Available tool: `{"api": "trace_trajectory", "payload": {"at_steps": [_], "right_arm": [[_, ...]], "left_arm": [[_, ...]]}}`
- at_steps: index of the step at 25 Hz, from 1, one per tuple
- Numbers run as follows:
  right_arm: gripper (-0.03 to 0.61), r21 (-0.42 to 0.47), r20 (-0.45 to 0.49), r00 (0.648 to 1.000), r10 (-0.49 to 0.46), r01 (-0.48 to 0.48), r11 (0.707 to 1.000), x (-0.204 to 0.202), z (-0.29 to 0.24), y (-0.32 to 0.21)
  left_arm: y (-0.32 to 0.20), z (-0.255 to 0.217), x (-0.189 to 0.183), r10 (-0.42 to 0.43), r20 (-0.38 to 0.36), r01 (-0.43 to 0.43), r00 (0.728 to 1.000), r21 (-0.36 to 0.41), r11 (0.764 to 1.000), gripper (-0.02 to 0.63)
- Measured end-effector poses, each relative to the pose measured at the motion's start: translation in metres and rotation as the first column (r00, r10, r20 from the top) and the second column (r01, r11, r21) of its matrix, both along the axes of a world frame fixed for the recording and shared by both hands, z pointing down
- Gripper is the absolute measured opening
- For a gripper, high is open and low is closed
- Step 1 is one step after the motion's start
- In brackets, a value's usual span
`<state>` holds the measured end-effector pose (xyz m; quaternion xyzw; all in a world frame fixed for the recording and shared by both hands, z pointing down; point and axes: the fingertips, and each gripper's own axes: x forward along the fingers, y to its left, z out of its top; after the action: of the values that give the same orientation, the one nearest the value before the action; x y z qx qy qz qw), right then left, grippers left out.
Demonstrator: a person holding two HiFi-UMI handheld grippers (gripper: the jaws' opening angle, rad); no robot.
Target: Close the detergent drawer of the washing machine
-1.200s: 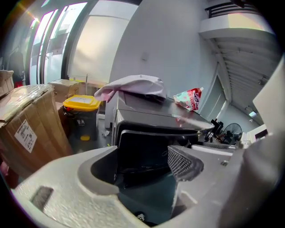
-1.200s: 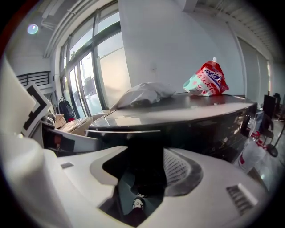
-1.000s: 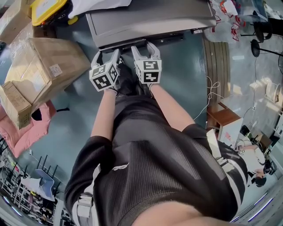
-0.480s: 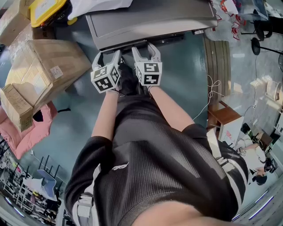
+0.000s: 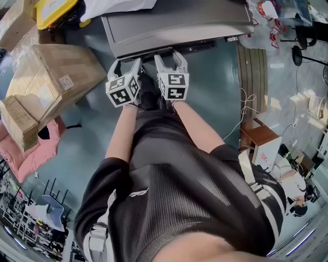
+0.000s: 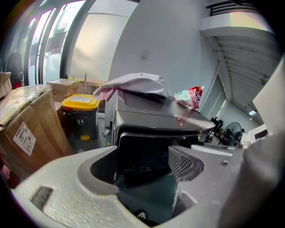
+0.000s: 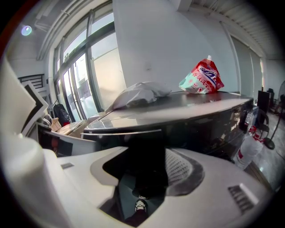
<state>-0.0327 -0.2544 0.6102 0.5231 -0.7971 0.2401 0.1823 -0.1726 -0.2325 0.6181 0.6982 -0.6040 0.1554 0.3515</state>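
A grey washing machine (image 5: 174, 23) stands at the top of the head view. Its detergent drawer (image 5: 148, 52) juts out from the front, below the top edge. In the left gripper view the drawer (image 6: 142, 147) shows as a dark open box sticking out of the machine (image 6: 151, 113). My left gripper (image 5: 123, 66) hangs just in front of the drawer's left part, jaws apart and empty. My right gripper (image 5: 170, 57) is beside it at the drawer's right part, also open. Between the right gripper's (image 7: 149, 167) jaws I see only a dark leg and shoe below.
Large cardboard boxes (image 5: 48, 77) stand on the floor to the left, with a yellow-lidded bin (image 5: 56, 11) behind them. White cloth (image 6: 136, 84) and a red-and-white pouch (image 7: 202, 75) lie on the machine's top. A wooden stool (image 5: 259, 135) and cables are at the right.
Both grippers have crept slightly closer to the drawer front. Nothing was taken hold of.
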Motion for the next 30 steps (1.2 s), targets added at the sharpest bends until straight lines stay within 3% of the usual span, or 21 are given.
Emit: {"api": "trace_trajectory", "payload": {"at_steps": [14, 21, 24, 30], "right_arm": [[0.235, -0.013, -0.005, 1.0, -0.002, 0.002, 1.0, 0.0, 0.001, -0.002], [0.231, -0.054, -0.031, 0.999, 0.044, -0.046, 0.997, -0.004, 0.004, -0.011], [0.242, -0.058, -0.04, 0.999, 0.012, -0.015, 0.998, -0.003, 0.005, -0.008], [0.171, -0.018, -0.131, 0.983, -0.13, 0.129, 0.991, 0.015, -0.008, 0.003]], "left_arm": [[-0.001, 0.001, 0.001, -0.013, 0.002, 0.013, 1.0, -0.04, 0.999, 0.364], [-0.006, 0.002, -0.005, -0.099, -0.003, 0.098, 0.995, -0.096, 0.991, 0.349], [-0.003, 0.005, -0.006, -0.073, 0.017, 0.075, 0.997, -0.087, 0.993, 0.342], [0.022, 0.01, 0.006, 0.036, 0.067, -0.028, 0.997, -0.111, 0.993, 0.319]]}}
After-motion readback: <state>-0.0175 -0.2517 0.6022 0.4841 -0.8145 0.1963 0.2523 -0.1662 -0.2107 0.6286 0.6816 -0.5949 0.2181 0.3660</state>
